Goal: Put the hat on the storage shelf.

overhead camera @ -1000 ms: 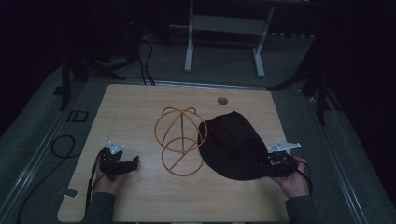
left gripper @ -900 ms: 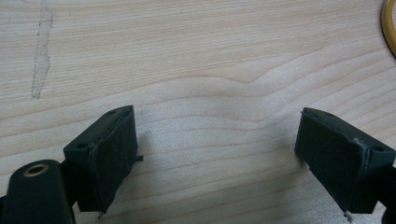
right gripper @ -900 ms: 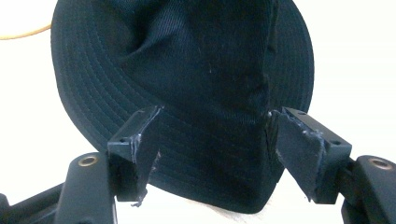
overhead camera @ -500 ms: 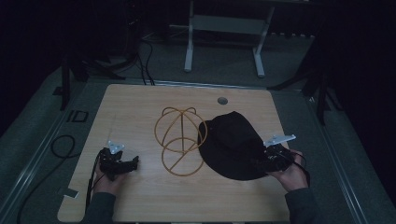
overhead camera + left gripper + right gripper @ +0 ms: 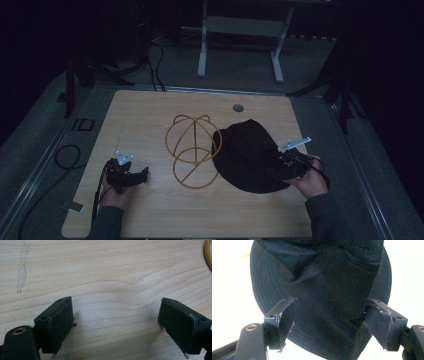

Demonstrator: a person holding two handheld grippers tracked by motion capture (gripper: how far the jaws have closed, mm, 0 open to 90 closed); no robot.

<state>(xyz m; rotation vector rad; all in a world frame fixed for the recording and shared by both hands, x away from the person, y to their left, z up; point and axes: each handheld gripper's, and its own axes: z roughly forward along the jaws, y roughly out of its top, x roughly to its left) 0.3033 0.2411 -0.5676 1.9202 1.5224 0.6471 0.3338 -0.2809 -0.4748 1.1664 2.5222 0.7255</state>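
Observation:
A black bucket hat point(image 5: 250, 156) lies on the wooden table point(image 5: 150, 120), right of a yellow wire hat stand point(image 5: 192, 151). My right gripper point(image 5: 277, 172) is open at the hat's right brim. In the right gripper view the hat point(image 5: 324, 290) sits between and beyond the spread jaws, its brim reaching in between the right gripper point(image 5: 327, 325) pads. My left gripper point(image 5: 142, 175) rests open on bare wood at the front left, left of the stand. The left gripper point(image 5: 115, 322) holds nothing, and a sliver of the yellow ring point(image 5: 208, 252) shows at the top right.
A round cable hole point(image 5: 238, 107) sits near the table's far edge. A pale streak point(image 5: 22, 267) marks the wood ahead of the left gripper. A white metal frame point(image 5: 240, 40) stands on the floor beyond the table. A cable loop point(image 5: 65, 155) lies off the left edge.
My right gripper has moved left and forward onto the hat's right brim. The left gripper has stayed in place.

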